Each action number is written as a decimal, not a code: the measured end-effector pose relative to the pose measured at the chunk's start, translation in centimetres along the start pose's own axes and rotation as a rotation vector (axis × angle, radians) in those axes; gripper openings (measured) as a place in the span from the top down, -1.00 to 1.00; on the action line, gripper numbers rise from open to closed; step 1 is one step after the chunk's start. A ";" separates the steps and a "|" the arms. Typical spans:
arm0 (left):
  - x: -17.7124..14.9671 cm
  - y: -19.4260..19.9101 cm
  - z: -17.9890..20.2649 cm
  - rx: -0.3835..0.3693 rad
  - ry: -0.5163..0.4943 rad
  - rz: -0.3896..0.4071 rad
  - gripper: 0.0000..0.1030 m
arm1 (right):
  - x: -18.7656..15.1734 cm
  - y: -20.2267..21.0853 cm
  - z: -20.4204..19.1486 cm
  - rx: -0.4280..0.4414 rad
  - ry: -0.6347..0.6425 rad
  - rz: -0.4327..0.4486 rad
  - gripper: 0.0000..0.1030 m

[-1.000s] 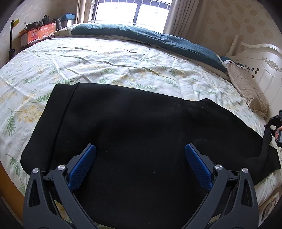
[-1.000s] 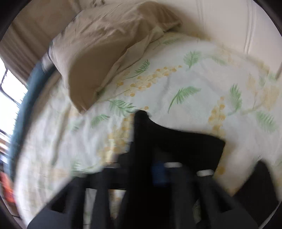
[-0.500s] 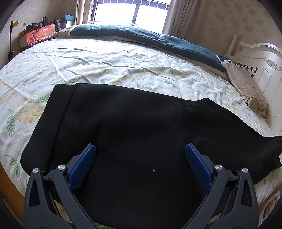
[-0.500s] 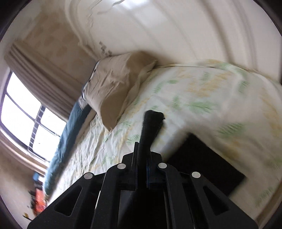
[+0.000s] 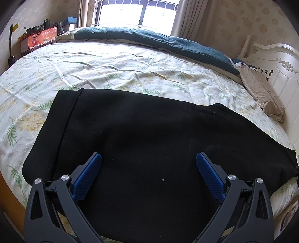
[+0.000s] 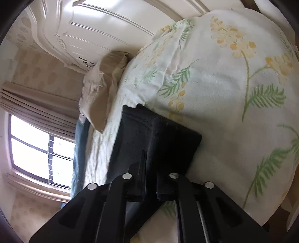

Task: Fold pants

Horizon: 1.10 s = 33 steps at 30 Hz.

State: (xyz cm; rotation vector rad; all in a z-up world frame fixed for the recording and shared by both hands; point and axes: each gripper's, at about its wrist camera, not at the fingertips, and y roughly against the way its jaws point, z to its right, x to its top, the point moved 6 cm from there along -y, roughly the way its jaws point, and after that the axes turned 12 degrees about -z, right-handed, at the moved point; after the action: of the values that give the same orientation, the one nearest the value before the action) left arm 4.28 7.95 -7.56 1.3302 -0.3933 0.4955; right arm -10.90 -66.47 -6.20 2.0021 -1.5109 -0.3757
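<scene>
Black pants (image 5: 149,142) lay spread flat across a bed (image 5: 115,61) covered by a pale sheet printed with green fronds and yellow blossoms. At the far left, beside the bed, stood an orange box (image 5: 40,40) with printed pictures and writing too small to read. A dark teal quilt (image 5: 158,43) ran along the far edge of the bed under a bright window (image 5: 136,13), and at the right a tan pillow (image 5: 261,93) rested against a white carved headboard (image 5: 278,65).

The left gripper (image 5: 149,158) hovered over the near part of the pants with its blue-padded fingers (image 5: 87,175) spread wide apart, holding nothing.

In the right wrist view, tilted sideways, the right gripper (image 6: 149,179) was closed tight on an edge of the pants (image 6: 153,142), with black cloth pinched between its fingers. This end of the pants lay on the flowered sheet (image 6: 224,84) near the bed's corner, with the pillow (image 6: 99,93) and headboard (image 6: 89,28) beyond.
</scene>
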 end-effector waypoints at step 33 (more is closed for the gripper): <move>-0.3 0.1 0.2 -0.014 -0.028 0.019 -0.95 | -30.7 -11.2 -14.9 0.255 0.430 -0.627 0.86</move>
State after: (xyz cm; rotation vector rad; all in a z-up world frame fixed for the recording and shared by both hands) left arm 4.00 7.76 -7.57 1.3216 -0.4325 0.4894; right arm -3.60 -31.33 -5.21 2.5339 -0.6751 0.0197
